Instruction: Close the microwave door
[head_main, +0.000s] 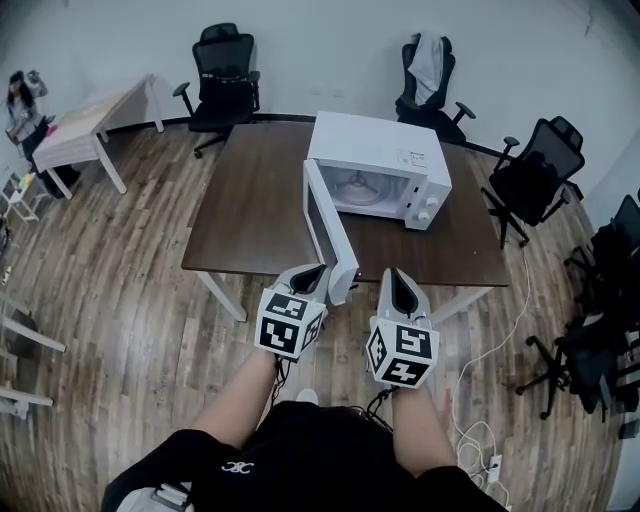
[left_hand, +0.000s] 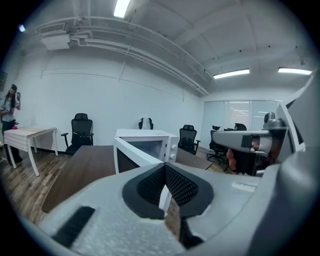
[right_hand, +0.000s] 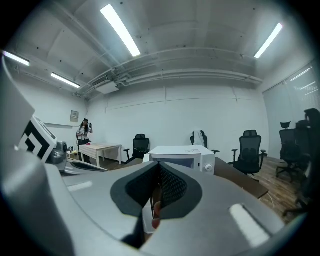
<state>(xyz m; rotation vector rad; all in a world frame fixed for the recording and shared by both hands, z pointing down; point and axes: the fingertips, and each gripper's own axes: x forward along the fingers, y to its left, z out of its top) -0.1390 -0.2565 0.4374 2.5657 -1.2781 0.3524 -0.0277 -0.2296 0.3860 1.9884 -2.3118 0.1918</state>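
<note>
A white microwave (head_main: 385, 165) stands on a dark brown table (head_main: 250, 215). Its door (head_main: 330, 232) is swung wide open toward me, past the table's near edge. My left gripper (head_main: 316, 270) is shut and empty, with its tip just left of the door's free end. My right gripper (head_main: 394, 274) is just right of the door, also shut with nothing held. In the left gripper view the closed left gripper (left_hand: 165, 194) points at the door (left_hand: 136, 156) and microwave (left_hand: 156, 142). The right gripper view has the right gripper (right_hand: 154, 199) facing the microwave (right_hand: 187, 155).
Black office chairs (head_main: 225, 75) (head_main: 430, 80) (head_main: 540, 170) stand behind and to the right of the table. A light wooden table (head_main: 95, 125) is at the back left, with a person (head_main: 22, 110) beside it. A cable and a power strip (head_main: 490, 465) lie on the wood floor at the right.
</note>
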